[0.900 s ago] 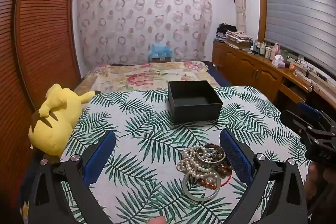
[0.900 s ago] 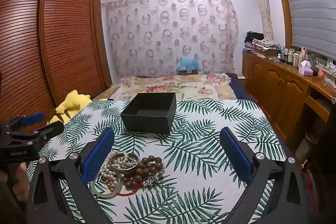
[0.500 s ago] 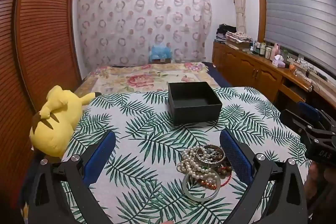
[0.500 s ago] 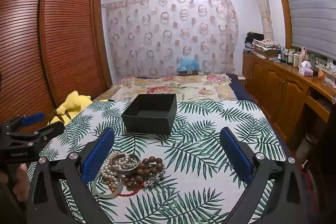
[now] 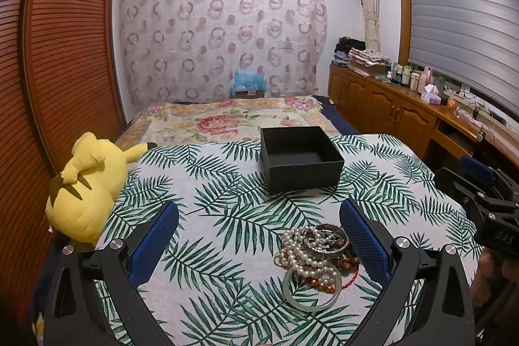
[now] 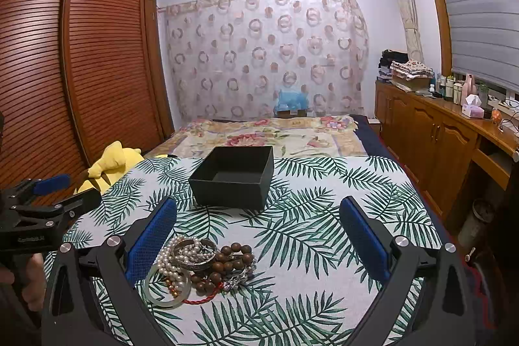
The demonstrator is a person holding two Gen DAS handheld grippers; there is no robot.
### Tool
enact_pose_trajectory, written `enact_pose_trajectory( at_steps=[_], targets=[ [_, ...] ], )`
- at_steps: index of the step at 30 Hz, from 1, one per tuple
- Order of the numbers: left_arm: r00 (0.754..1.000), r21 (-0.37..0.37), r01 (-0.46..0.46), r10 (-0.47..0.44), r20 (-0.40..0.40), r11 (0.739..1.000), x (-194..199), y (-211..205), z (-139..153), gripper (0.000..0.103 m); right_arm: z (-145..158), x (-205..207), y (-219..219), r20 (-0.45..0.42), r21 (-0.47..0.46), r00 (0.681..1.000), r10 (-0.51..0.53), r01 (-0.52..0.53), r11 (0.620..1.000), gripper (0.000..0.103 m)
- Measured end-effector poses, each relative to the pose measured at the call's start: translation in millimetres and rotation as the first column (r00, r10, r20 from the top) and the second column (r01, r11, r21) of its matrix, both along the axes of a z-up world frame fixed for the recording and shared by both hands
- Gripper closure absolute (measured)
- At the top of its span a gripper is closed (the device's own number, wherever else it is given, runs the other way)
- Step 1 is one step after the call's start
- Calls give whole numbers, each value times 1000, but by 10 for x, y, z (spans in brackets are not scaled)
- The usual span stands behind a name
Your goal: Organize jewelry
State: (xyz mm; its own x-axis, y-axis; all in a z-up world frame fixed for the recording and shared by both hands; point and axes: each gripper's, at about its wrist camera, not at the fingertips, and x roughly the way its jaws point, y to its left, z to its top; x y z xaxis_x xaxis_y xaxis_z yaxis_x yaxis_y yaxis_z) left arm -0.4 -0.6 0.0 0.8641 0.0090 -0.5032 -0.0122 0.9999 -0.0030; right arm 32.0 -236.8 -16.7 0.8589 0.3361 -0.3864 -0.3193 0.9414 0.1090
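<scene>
Barely anything has moved since the earlier frames: the box (image 5: 301, 162) sits a touch farther ahead in both views, the jewelry (image 5: 316, 258) pile untouched. The left gripper (image 5: 259, 244) hovers level over the leaf-print cloth (image 5: 211, 193), fingers spread wide, nothing between them. The pile lies just inside its right finger (image 5: 363, 244), the pale bangle (image 5: 311, 291) nearest the camera. The right gripper (image 6: 259, 244) hangs in the same pose, wide open and empty, with the pile (image 6: 201, 268) up against its left finger (image 6: 152, 237). The open black box (image 6: 235, 180) stands ahead of both, beyond the fingertips. A yellow plush (image 5: 86, 184) lies far left of the left gripper.
</scene>
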Motion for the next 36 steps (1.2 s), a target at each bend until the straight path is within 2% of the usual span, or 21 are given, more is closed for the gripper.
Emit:
enact_pose_trajectory(
  at_steps=[36],
  targets=[
    [1000, 0, 0, 0, 0, 1000, 1, -1, -1, 7, -18, -3, 11, 2, 1, 1000, 0, 0, 1000, 3]
  ],
)
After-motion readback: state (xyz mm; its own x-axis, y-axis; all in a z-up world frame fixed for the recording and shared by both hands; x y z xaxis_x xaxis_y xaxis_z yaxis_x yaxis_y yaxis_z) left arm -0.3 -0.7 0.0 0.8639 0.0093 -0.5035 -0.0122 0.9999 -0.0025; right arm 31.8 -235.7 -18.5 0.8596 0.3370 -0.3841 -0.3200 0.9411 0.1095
